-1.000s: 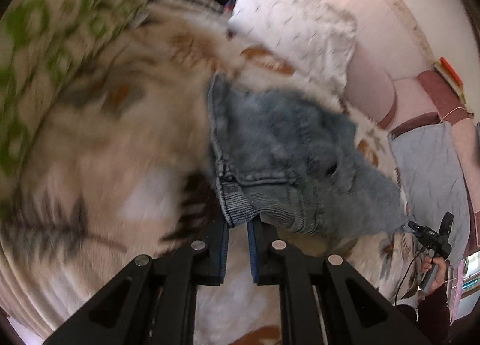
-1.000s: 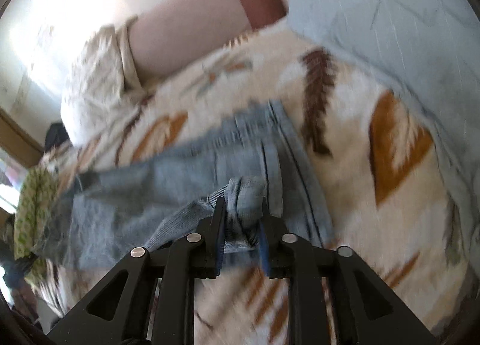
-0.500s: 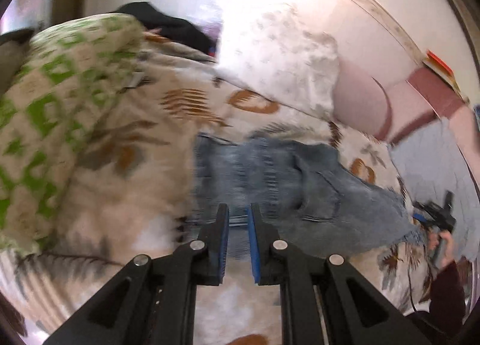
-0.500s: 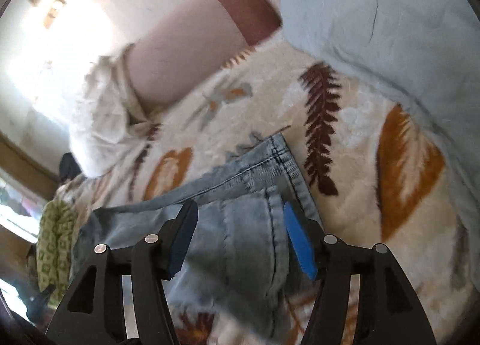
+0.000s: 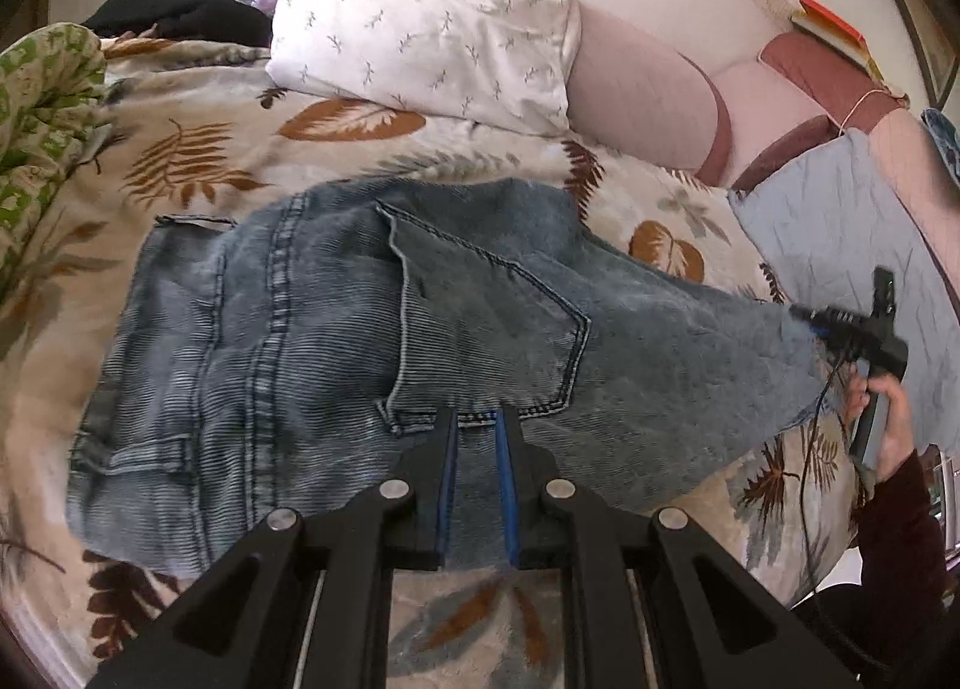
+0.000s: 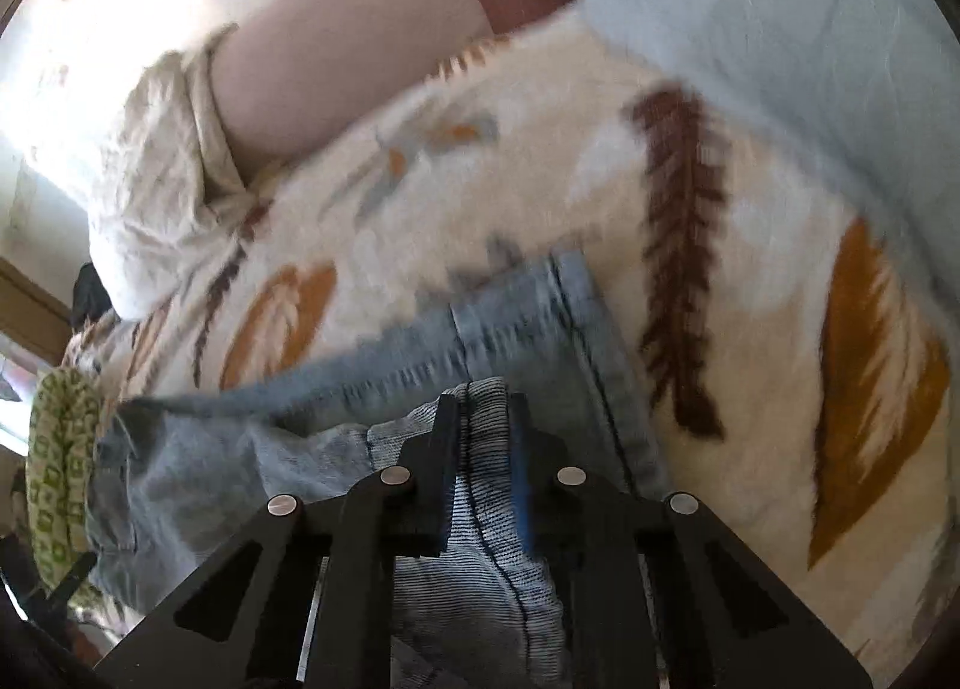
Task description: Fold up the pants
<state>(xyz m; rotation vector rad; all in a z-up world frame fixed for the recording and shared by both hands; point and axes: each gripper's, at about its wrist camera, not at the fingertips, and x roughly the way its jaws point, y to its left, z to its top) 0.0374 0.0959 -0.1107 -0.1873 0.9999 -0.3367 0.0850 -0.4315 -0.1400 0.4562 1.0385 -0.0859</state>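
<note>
Blue denim pants [image 5: 336,341] lie folded on a leaf-print blanket [image 5: 198,161], back pocket up. My left gripper [image 5: 477,419] hangs over their near edge, its jaws nearly together with denim showing in the narrow gap; I cannot tell if it pinches the cloth. My right gripper [image 6: 486,407] is shut on a fold of the pants [image 6: 486,509] near the leg end [image 6: 540,317]. The right gripper also shows in the left wrist view [image 5: 852,329] at the pants' right tip, held by a hand.
A white pillow [image 5: 432,11] and pink bolsters [image 5: 642,95] lie along the back wall. A green patterned quilt [image 5: 42,107] is bunched at the left. A grey-blue pillow [image 5: 852,245] lies at the right. Books [image 5: 834,29] sit on the headboard.
My right gripper opened half a second ago and has shut again on a fold of denim. My left gripper let go of the waistband, pulled back and now hangs over the flattened pants.
</note>
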